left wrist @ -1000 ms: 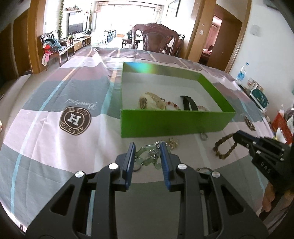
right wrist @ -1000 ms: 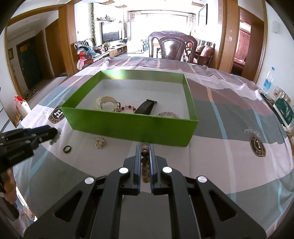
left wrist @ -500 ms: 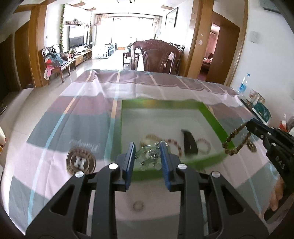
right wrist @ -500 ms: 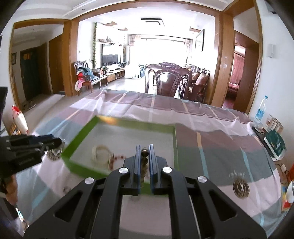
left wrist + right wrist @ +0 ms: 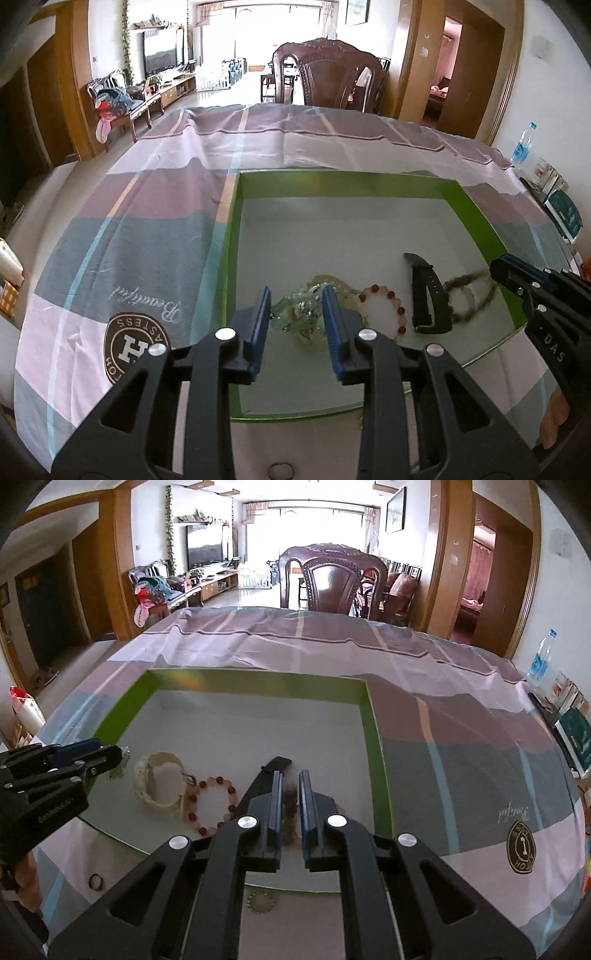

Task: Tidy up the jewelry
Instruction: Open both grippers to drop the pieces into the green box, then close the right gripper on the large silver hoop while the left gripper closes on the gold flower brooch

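Note:
A green box (image 5: 236,206) (image 5: 373,716) with a white floor lies on the striped tablecloth. In it are a cream bangle (image 5: 159,784), a red bead bracelet (image 5: 384,308) (image 5: 210,805) and a black strap (image 5: 424,291). My left gripper (image 5: 295,317) is over the box, shut on a green bead necklace (image 5: 299,308). My right gripper (image 5: 291,801) is over the box's right part, shut on a brown bead bracelet (image 5: 291,812), which hangs blurred in the left wrist view (image 5: 476,291).
A dark ring (image 5: 95,880) and a small round ornament (image 5: 261,902) lie on the cloth in front of the box. A wooden chair (image 5: 332,583) stands behind the table. A water bottle (image 5: 540,659) and books (image 5: 572,734) are at the right.
Both grippers have lifted their jewelry off the cloth and moved forward over the box's front wall. They now hold the pieces above the box floor.

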Demonstrator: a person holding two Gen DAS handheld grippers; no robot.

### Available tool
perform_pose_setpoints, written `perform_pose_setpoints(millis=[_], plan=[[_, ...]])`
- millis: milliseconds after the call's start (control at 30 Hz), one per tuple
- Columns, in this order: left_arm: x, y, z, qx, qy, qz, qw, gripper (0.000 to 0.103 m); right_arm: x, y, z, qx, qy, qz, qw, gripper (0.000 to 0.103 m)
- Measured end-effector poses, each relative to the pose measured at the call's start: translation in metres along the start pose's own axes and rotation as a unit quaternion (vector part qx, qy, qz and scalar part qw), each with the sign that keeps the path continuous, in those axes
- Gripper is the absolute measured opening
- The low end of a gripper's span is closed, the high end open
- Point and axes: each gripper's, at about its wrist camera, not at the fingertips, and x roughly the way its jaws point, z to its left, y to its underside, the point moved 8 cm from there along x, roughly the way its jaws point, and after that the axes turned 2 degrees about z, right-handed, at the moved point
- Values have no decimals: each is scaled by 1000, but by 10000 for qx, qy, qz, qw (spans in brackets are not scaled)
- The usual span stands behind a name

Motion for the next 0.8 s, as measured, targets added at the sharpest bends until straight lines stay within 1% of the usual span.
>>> perform_pose_setpoints(millis=[33, 67, 100, 167, 233, 333, 400, 433, 467, 500, 567, 600, 667, 800], plan=[[-1, 0, 1, -20, 13, -25, 10000, 30, -2, 1, -1, 19, 6, -9, 10000, 26], [-5, 1, 3, -39, 26, -67, 10000, 32, -7, 1, -2, 59, -19, -52, 10000, 40], [-9, 1, 5, -69, 44, -105, 9999, 33, -13, 1, -4, 90, -38, -113, 9999, 47], [-19, 5, 10, -131, 26, -176, 9998, 41, -29, 3, -10, 147, -54, -255, 9996, 48], [-30, 11, 13, -153, -3, -238, 9996, 41, -42, 9, -14, 176, -101, -325, 9993, 48], [-46, 28, 13, -84, -12, -301, 9995, 41, -61, 25, -22, 257, -168, -370, 9988, 48], [-51, 43, 9, 3, -9, -271, 9996, 42, -66, 45, -24, 262, -227, -255, 9991, 48], [-49, 53, 2, 85, 76, -194, 9997, 43, -65, 52, -24, 235, -246, -181, 9993, 48], [-48, 59, -2, 165, 93, -169, 9997, 45, -62, 65, -22, 199, -273, -52, 9994, 48], [-44, 67, -10, 274, 119, -98, 9995, 45, -60, 74, -20, 180, -301, 54, 9994, 48], [-32, 80, -26, 402, 394, 185, 9982, 45, -49, 98, -13, 110, -372, 356, 9986, 48], [-27, 86, -31, 458, 459, 275, 9975, 45, -46, 106, -11, 85, -379, 448, 9982, 48], [-17, 93, -42, 628, 422, 371, 9964, 45, -41, 118, -7, 69, -396, 573, 9975, 48], [0, 99, -52, 733, 405, 531, 9951, 46, -42, 136, -3, 89, -529, 696, 9961, 48]])
